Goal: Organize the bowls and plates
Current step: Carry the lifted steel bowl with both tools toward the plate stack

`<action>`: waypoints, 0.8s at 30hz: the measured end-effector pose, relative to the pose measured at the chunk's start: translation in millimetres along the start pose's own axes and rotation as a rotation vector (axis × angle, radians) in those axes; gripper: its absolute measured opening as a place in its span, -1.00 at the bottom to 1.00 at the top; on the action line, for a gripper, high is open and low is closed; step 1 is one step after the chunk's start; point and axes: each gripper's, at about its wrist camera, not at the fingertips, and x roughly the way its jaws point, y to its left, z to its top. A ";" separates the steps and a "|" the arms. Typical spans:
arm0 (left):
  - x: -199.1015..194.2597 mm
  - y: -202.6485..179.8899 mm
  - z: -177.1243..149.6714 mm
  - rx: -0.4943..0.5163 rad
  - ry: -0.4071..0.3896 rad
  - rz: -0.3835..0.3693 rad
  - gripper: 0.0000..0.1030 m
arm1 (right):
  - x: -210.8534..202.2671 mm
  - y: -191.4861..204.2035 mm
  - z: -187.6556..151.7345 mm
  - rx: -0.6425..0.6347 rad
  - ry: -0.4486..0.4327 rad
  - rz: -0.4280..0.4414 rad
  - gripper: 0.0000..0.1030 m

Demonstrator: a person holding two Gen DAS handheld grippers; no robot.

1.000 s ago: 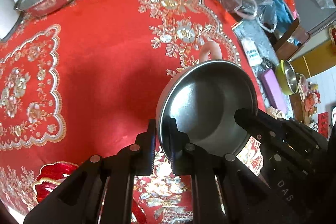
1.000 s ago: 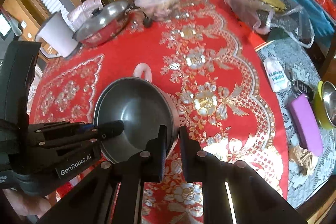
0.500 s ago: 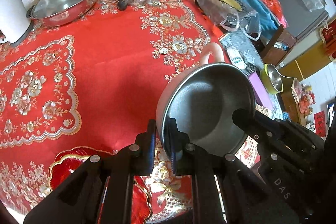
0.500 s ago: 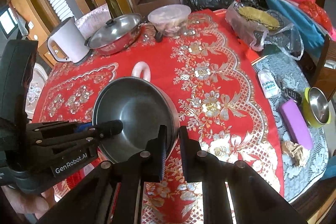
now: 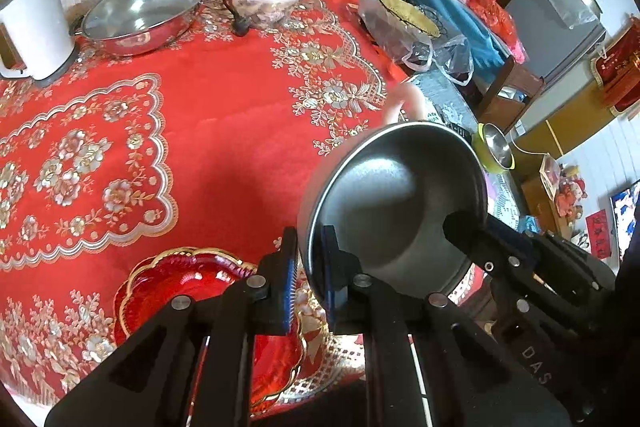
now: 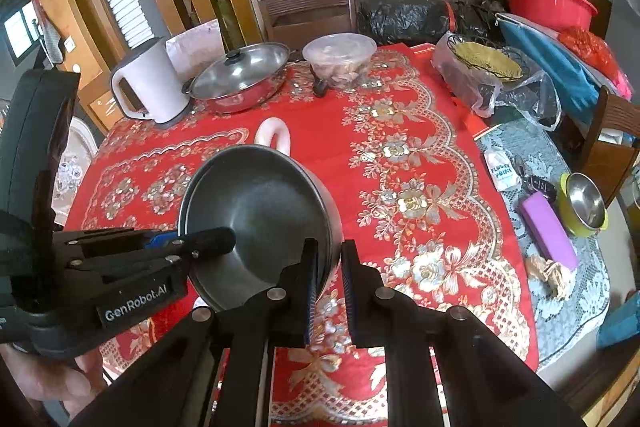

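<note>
I hold the dark pan (image 5: 396, 195) lifted above the red tablecloth (image 5: 224, 131). My left gripper (image 5: 308, 279) pinches its near rim, my right gripper (image 6: 330, 287) pinches the opposite rim. A red plate (image 5: 168, 287) lies on the cloth beneath the left gripper.

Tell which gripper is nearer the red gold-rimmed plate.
Left. The left gripper hangs above the plate, clamping the dark bowl; the right gripper clamps its opposite rim, farther off.

A lived-in home dining room: a round table under a red floral tablecloth (image 6: 312, 155), holding a white electric kettle (image 6: 148, 83), a lidded steel pot (image 6: 240, 75) and a food container (image 6: 340, 59), wooden chairs (image 6: 308, 13) around it.
</note>
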 end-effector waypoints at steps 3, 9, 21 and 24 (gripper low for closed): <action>-7.2 7.3 -3.8 -0.013 -0.006 -0.002 -0.83 | -1.9 7.8 -3.5 -0.006 0.004 0.009 -0.77; -16.8 20.9 -7.7 -0.040 -0.019 0.015 -0.83 | -0.3 21.4 1.8 -0.046 0.004 0.048 -0.77; -32.6 57.9 -22.4 -0.128 -0.028 0.065 -0.83 | 12.0 56.7 9.8 -0.128 0.026 0.165 -0.77; -36.2 66.3 -28.0 -0.148 -0.030 0.074 -0.82 | 17.0 63.8 8.1 -0.144 0.043 0.194 -0.77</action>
